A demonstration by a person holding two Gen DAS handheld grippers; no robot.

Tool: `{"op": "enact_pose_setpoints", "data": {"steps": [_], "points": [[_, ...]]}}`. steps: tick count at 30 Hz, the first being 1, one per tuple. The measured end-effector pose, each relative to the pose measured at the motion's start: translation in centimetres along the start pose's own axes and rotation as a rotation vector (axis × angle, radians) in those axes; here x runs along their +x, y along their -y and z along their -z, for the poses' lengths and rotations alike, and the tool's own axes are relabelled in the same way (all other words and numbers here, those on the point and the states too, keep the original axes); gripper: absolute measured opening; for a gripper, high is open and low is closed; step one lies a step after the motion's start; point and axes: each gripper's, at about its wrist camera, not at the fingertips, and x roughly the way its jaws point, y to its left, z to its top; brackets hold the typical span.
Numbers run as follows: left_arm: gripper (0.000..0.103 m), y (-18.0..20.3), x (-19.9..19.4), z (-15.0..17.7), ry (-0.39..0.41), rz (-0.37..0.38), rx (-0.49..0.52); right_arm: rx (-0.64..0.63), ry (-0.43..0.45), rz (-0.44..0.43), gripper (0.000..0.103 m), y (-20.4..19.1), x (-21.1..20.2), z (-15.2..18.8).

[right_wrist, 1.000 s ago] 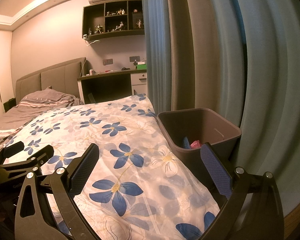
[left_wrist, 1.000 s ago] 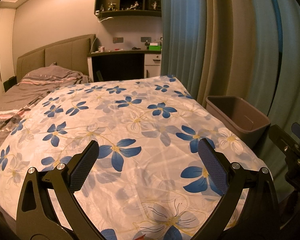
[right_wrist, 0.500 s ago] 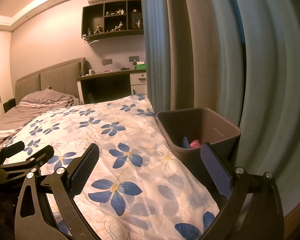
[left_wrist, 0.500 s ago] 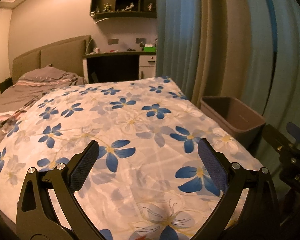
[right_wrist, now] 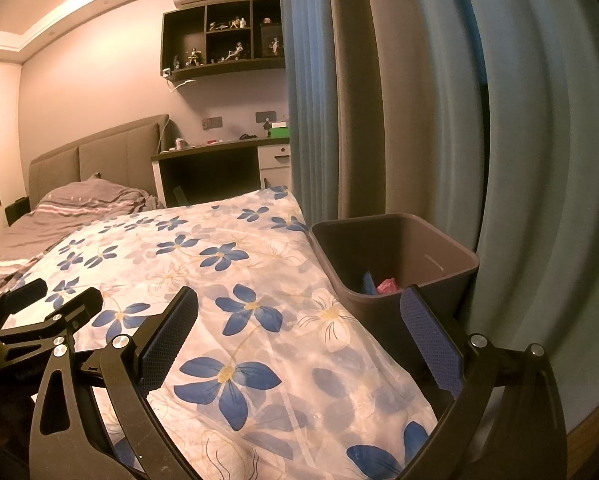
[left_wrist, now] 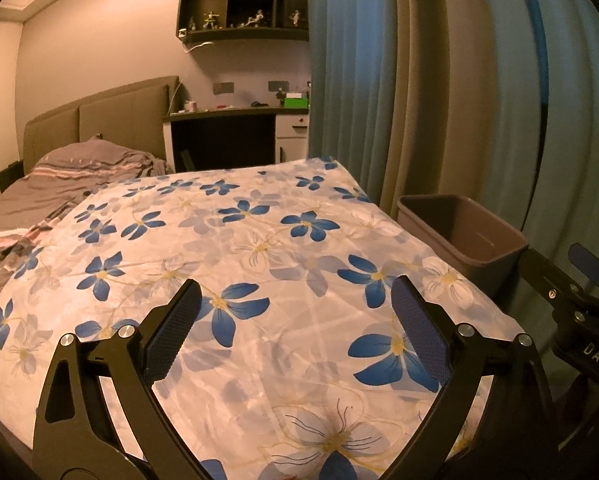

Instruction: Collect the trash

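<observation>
**Both grippers empty above the flowered bed, bin at the bedside**

The left gripper (left_wrist: pixel 295 316) hangs over the floral bedspread (left_wrist: pixel 259 264), jaws spread wide, nothing between them. The right gripper (right_wrist: pixel 299 320) is spread wide too, and empty, near the bed's curtain-side edge. The grey bin (right_wrist: pixel 451 248) stands just beside the bed, against the curtains (right_wrist: pixel 419 100). Down inside it lie a pink scrap (right_wrist: pixel 386 285) and something blue (right_wrist: pixel 366 282).
</observation>
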Motion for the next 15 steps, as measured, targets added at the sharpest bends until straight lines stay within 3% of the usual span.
{"op": "enact_pose_setpoints", "data": {"steps": [15], "points": [[0.094, 0.07, 0.03, 0.06, -0.007, -0.001, -0.002, 0.001, 0.002, 0.0, 0.097, 0.16, -0.03, -0.05]]}}
